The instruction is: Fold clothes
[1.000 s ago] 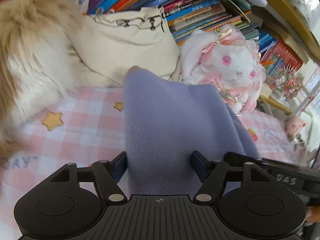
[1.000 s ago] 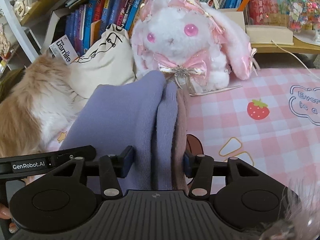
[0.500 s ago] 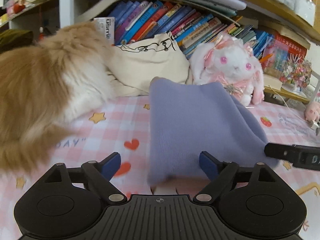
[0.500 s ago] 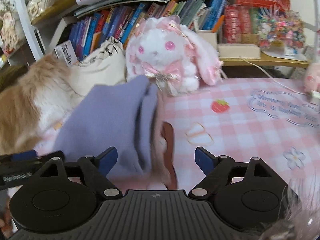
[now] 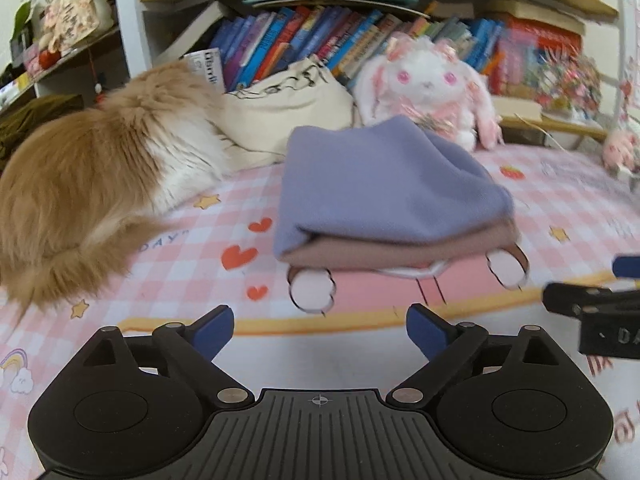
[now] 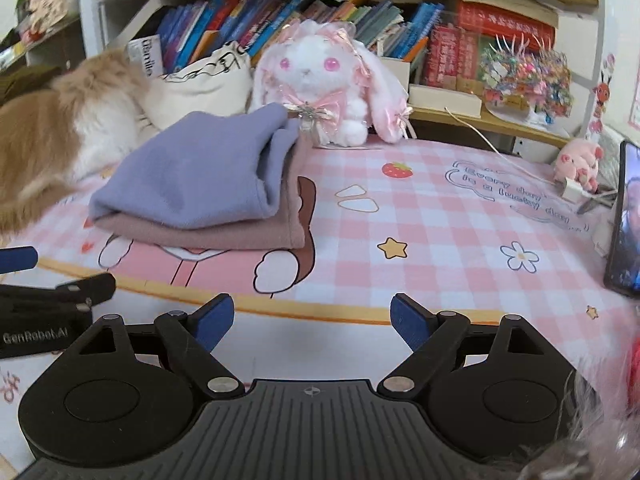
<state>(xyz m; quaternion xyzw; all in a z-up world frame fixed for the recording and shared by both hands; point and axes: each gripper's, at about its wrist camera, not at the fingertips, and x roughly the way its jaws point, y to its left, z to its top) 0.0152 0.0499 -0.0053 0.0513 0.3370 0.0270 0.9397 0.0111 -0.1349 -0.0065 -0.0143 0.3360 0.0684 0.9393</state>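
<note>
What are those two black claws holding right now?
Nothing. The left gripper and right gripper are open, apart from the folded lilac fleece garment.

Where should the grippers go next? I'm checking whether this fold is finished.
Probably draw both back and leave it. The purple garment lies folded on the pink garment, and the left gripper and right gripper are open, holding nothing.

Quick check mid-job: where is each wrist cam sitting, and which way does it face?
Left wrist: on the open left gripper, facing the folded purple garment and cat; right gripper intrudes at right.
Right wrist: on the open right gripper, facing the same stack; left gripper at left.
Shared: garment, plush bunny, bookshelf.
</note>
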